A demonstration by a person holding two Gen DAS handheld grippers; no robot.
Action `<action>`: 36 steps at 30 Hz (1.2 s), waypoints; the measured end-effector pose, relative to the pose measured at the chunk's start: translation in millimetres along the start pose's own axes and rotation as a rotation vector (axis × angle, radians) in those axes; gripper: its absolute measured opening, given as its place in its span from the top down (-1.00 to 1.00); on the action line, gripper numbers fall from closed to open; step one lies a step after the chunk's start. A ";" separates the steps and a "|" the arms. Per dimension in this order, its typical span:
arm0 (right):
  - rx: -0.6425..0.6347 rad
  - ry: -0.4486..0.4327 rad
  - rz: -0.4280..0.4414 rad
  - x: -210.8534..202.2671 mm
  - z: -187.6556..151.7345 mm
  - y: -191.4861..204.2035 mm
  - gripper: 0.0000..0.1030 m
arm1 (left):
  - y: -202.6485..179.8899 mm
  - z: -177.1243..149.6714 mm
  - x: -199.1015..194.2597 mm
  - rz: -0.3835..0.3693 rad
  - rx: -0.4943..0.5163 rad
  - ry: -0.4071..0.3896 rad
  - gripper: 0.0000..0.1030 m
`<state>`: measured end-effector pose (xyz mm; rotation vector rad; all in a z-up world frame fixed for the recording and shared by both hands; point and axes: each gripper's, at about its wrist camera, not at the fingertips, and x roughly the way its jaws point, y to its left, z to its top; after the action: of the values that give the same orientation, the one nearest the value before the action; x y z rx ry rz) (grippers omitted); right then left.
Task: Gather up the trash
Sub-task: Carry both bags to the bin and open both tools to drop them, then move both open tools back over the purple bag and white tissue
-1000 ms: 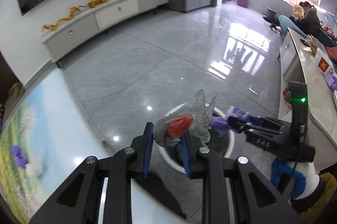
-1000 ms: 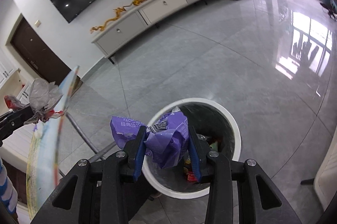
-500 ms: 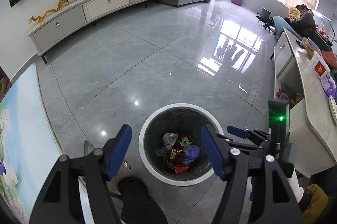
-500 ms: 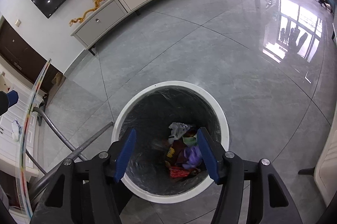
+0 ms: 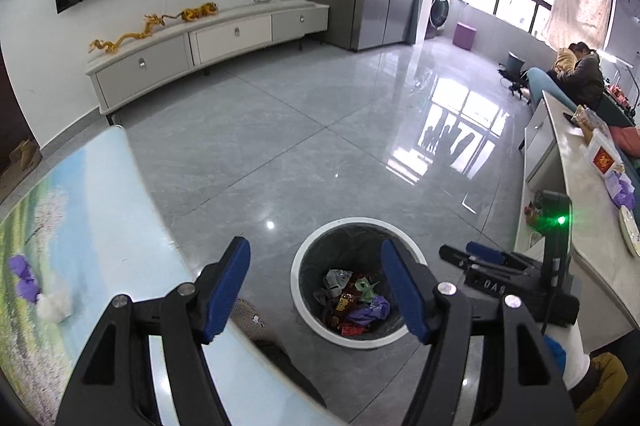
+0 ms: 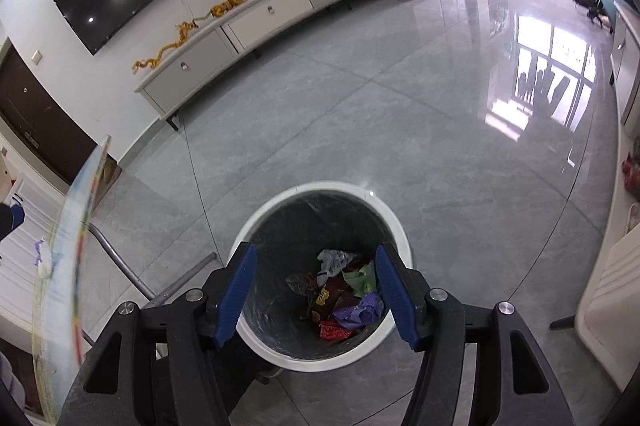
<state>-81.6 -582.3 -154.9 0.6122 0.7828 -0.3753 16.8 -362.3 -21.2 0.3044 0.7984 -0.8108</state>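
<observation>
One white-rimmed trash bin (image 5: 297, 290) stood upright on the grey floor, low and centre in both views, its round mouth facing up. Inside lay a heap of wrappers (image 6: 344, 296), too tangled to count, with one purple wrapper (image 6: 360, 312) at the lower right of the pile. Two grippers showed: the left gripper (image 5: 316, 292) and the right gripper (image 6: 312, 294) each hung over the bin with jaws spread wide, holding nothing. At the left edge of the left view, two purple scraps (image 5: 22, 276) and one white wad (image 5: 54, 304) lay on the printed table (image 5: 100, 210).
</observation>
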 end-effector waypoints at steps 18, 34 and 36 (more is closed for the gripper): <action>-0.227 -0.119 0.109 -81.4 -0.9 113.3 -0.26 | 100.4 -75.3 -165.7 0.328 -0.208 -0.188 -0.50; -0.526 -0.085 0.232 -104.1 -47.5 256.2 -0.32 | 178.3 -161.0 -247.7 0.403 -0.454 -0.312 -0.57; -0.542 -0.082 0.242 -106.4 -52.3 264.4 -0.32 | 184.9 -169.4 -254.0 0.407 -0.477 -0.325 -0.57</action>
<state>-40.5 -336.9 -6.4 0.1760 0.6841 0.0402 -40.8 -15.8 42.3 -0.0922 0.5726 -0.2601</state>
